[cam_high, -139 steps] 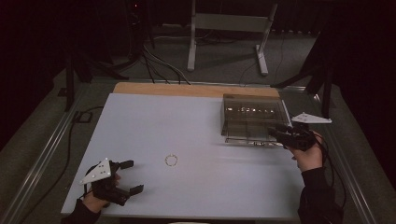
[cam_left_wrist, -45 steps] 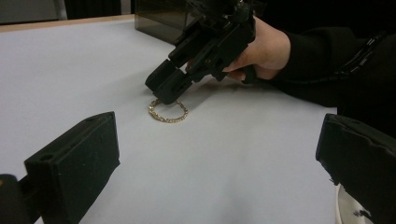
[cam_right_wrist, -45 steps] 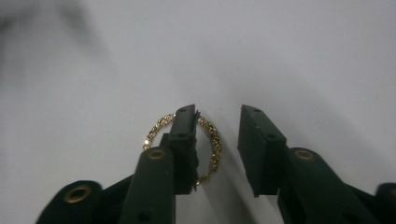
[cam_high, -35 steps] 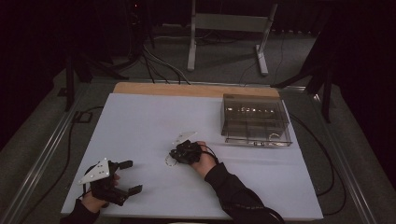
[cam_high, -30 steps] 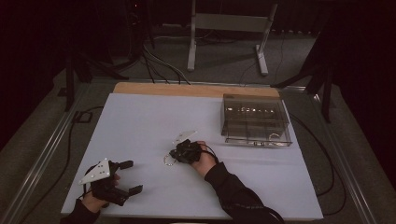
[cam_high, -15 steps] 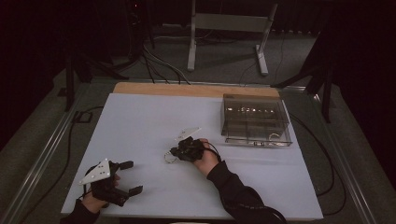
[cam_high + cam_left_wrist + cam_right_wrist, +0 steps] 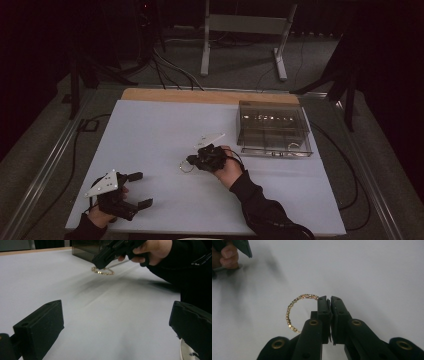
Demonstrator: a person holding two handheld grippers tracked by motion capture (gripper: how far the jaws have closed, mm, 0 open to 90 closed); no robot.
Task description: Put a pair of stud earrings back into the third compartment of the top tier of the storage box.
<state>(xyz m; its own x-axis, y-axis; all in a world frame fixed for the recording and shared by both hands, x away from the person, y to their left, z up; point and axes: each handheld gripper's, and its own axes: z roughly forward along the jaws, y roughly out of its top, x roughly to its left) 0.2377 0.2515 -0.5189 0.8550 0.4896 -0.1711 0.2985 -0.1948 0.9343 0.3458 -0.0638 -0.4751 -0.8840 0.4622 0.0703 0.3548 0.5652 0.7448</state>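
Bracelet (image 7: 292,312): thin gold beaded ring.
Right gripper (image 7: 329,300): pinching bracelet, raised over table (image 7: 150,130).
Left gripper (image 7: 136,190): spread, resting low.

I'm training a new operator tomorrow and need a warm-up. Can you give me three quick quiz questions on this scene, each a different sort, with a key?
1. True or false: the right gripper is shut on the gold bracelet.
2. The left gripper has its jaws: A) open, B) shut on the bracelet, C) shut on the box.
3. Fill in: the clear plastic box stands on the table at its far ____ side in the high view.

Key: 1 true; 2 A; 3 right.
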